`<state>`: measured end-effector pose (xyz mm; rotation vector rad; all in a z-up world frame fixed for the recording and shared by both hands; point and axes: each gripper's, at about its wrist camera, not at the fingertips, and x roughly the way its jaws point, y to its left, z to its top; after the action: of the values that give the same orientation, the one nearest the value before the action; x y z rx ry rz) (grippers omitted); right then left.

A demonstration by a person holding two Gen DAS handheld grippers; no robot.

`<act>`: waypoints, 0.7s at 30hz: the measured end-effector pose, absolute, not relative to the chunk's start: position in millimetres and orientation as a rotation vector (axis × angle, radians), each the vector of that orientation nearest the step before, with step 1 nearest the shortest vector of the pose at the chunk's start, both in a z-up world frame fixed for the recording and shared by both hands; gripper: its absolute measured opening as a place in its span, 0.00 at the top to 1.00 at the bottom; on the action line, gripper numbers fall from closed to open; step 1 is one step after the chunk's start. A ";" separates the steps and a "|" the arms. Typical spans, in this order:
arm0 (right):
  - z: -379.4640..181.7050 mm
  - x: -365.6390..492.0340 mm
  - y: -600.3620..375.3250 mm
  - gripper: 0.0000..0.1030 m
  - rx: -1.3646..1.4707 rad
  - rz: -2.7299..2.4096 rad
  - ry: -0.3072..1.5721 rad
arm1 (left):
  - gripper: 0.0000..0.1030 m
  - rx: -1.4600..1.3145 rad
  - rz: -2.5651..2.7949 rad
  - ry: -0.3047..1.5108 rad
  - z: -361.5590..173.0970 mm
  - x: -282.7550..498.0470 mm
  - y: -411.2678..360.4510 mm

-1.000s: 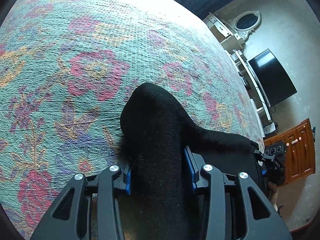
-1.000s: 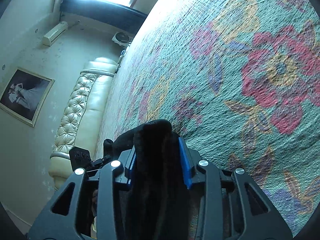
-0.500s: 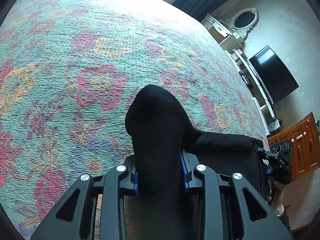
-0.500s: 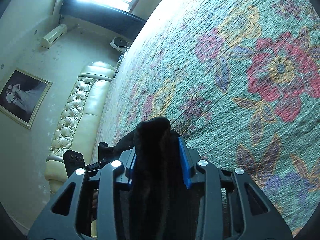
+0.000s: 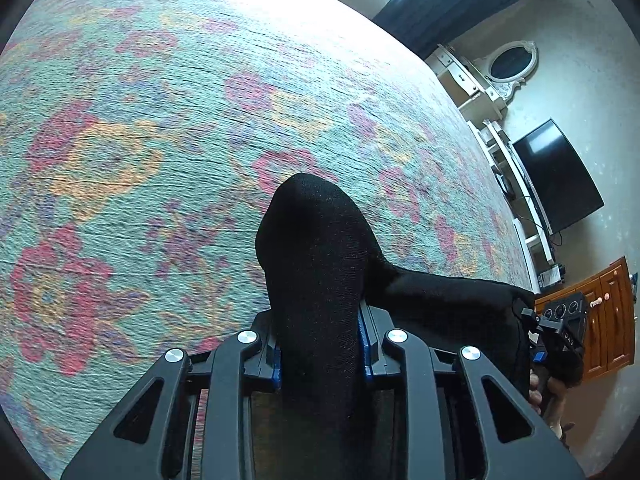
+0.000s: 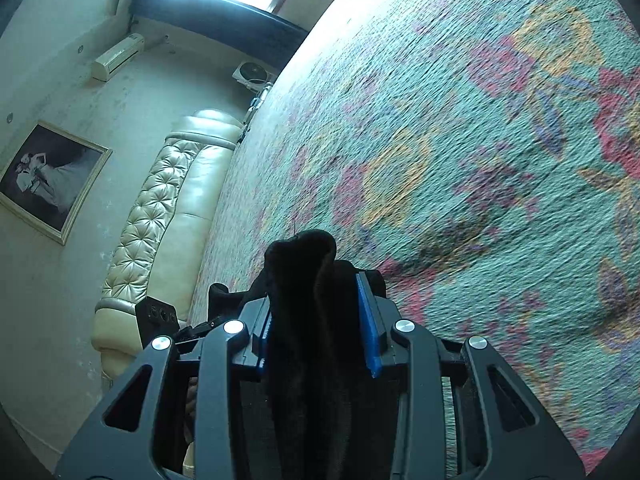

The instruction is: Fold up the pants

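Observation:
Black pants point(image 5: 316, 240) bulge up between the blue pads of my left gripper point(image 5: 318, 320). Its jaws are closing and the pads press the fabric from both sides. From there the cloth stretches right to my right gripper point(image 5: 560, 340), a hand under it at the frame's edge. In the right wrist view a bunched fold of the pants point(image 6: 304, 264) sits in my right gripper point(image 6: 316, 312), which is shut on it. My left gripper point(image 6: 160, 316) shows at the lower left there. Both hold the pants over a floral bedspread point(image 5: 160, 140). The rest of the pants is hidden below the grippers.
The teal bedspread point(image 6: 480, 160) fills most of both views. A cream tufted headboard point(image 6: 160, 220), a framed picture point(image 6: 48, 176) and an air conditioner point(image 6: 118, 56) line one side. A television point(image 5: 560, 184), a white dresser with an oval mirror point(image 5: 512, 64) and a wooden cabinet point(image 5: 608, 320) line the other.
The left jaws have narrowed onto the black fabric. Both grippers have moved across the bed with the pants, and the flower pattern has slid under them.

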<state>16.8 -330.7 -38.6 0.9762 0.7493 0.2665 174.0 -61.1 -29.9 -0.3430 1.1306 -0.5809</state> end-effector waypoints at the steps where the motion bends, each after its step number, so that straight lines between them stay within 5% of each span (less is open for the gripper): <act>1: -39.3 21.4 -323.9 0.67 0.981 0.277 0.755 | 0.73 -0.350 -0.570 1.134 -29.8 177.4 -53.0; 21: -54.0 86.9 -227.9 0.67 1.004 0.419 0.820 | 0.73 -0.401 -0.460 1.129 -35.3 211.3 37.0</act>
<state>86.9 -227.9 -54.0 1.0043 0.8197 0.4194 211.3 37.0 -35.3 -0.4010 1.1288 -0.4597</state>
